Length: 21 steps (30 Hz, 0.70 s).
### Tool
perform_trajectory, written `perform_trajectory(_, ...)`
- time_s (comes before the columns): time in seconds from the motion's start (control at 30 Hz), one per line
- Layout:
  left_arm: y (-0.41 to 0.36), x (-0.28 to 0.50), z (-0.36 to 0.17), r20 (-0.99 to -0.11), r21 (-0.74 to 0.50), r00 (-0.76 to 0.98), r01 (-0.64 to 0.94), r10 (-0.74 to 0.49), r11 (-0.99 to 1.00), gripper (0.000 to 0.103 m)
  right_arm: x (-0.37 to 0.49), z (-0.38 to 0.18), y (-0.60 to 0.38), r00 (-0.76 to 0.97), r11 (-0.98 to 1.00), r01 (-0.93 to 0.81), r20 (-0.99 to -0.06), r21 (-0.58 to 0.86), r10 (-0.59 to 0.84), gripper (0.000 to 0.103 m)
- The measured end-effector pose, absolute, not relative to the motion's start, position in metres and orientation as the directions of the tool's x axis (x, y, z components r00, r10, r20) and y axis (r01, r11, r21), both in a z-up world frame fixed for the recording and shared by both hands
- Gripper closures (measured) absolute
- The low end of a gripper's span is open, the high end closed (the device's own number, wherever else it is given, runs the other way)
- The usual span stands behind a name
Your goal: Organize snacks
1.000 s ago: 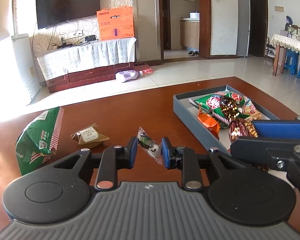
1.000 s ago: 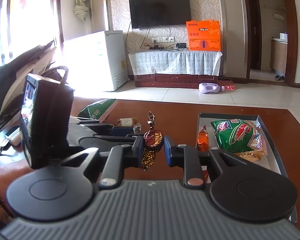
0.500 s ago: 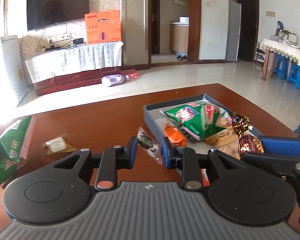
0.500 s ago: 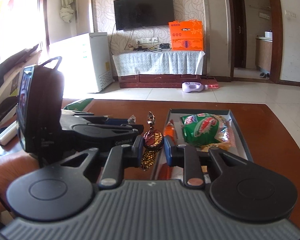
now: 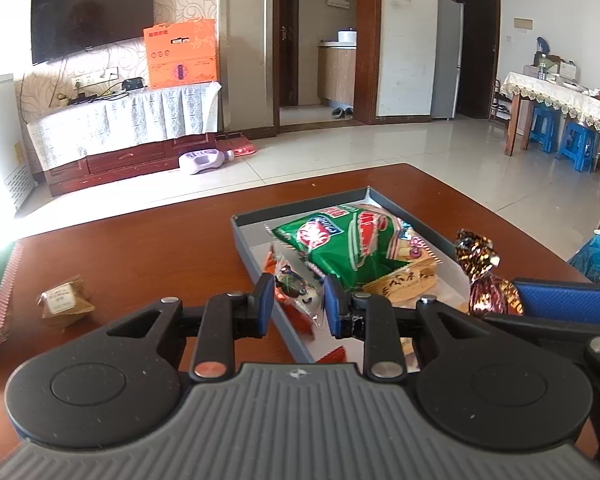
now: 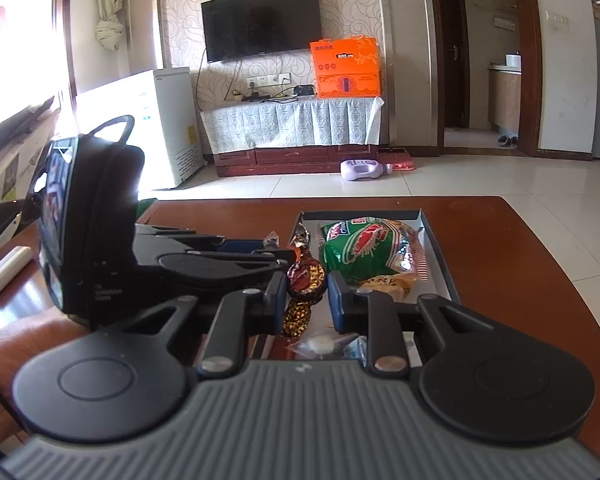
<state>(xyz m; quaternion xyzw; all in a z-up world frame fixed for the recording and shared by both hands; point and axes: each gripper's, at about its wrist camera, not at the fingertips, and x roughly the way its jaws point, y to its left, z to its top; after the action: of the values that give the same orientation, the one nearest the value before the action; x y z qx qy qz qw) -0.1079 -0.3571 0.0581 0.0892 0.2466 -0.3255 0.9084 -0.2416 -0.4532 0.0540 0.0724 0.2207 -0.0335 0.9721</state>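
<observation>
Grey tray [image 5: 256, 256] holds a green snack bag [image 5: 340, 244], upright foil-wrapped candy [image 6: 305, 276] above.

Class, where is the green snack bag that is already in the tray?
In both wrist views the green snack bag lies at the far end of the grey tray, partly on a tan packet.

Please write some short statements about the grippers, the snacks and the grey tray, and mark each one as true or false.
1. The right gripper is shut on a brown foil candy. True.
2. The left gripper is empty. False: it is shut on a small clear-wrapped snack.
3. A green snack bag lies in the grey tray. True.
4. The small brown packet lies in the tray. False: it rests on the wooden table, left of the tray.
5. The tray holds only one item. False: an orange packet and a beige packet are there too.
</observation>
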Motion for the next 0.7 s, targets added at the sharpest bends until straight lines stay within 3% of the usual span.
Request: perform_trajectory(0.7,-0.401,-0.101,0.05,-0.517,-0.013,0.623,0.68,-0.587,0.733,0.072,-0.247,0.049,-0.477,0.884,0.977,0.167,-0.459,0.135,-0.087,0.077)
